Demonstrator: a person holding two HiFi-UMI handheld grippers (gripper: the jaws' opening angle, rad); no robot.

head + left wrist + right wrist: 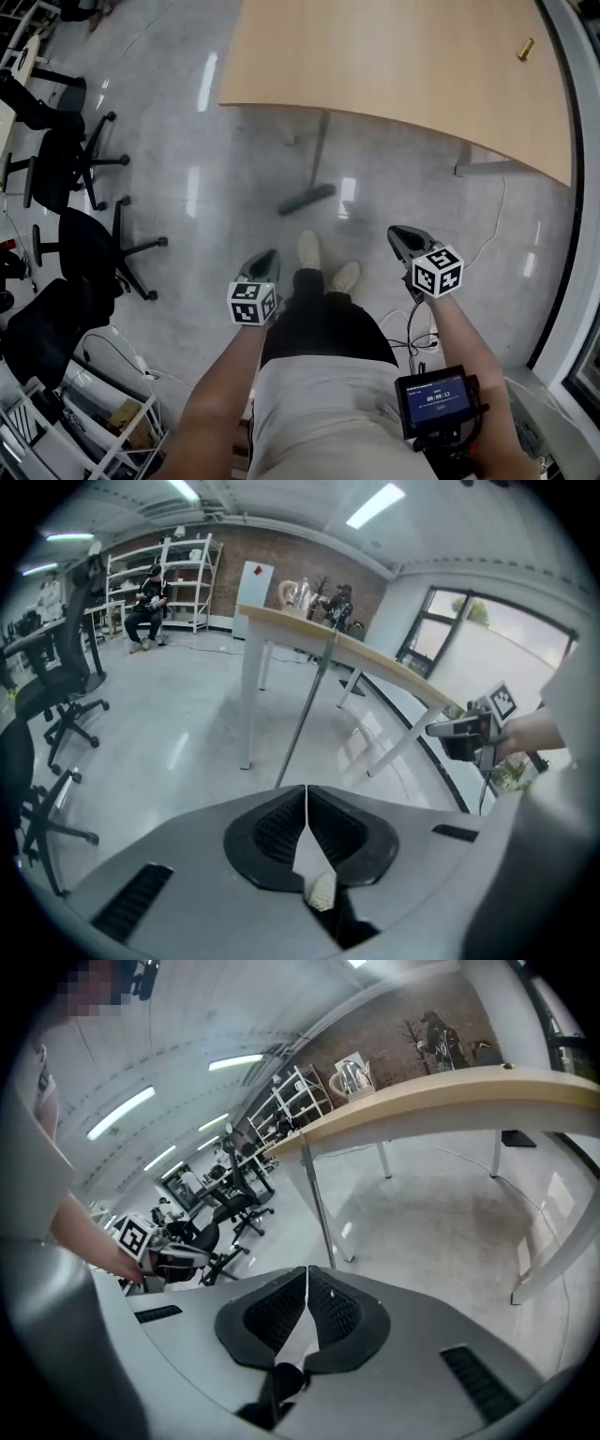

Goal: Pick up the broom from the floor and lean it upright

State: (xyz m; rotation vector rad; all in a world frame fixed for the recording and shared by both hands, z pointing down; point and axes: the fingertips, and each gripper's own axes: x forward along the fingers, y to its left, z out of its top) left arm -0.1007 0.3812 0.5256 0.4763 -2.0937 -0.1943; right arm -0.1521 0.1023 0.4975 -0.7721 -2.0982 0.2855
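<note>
Looking down, you see the pale grey floor (pixel 216 150) filling most of the scene, with the curved wooden table (pixel 394 66) across the far side and a cluster of black office chairs (pixel 84 244) at the left. Next in size is the broom (pixel 319 155). Its head sits on the floor just beyond your shoes (pixel 309 248), and its handle rises steeply away from you to the near edge of the table, where it appears to rest. In the left gripper view the same handle (pixel 307 700) shows as a slanted grey line climbing to that edge, so I judge the leaning step done, or as good as done.

Your left gripper (pixel 266 261) hangs by your left side with its jaws pressed together on nothing; in its own view only a thin seam shows between the pads (pixel 277 827). Your right gripper (pixel 403 234) is the same, jaws together and empty, held out at your right. The broom lies on the far side of both, roughly between them and somewhat closer to the left one, and neither touches it.

If you need to steady it, your left hand has the shorter reach. The jaws should cross the handle, whose long axis runs from near to far and upward. Smallest of all, a brass-coloured bit (pixel 526 49) lies at the far right of the table
</note>
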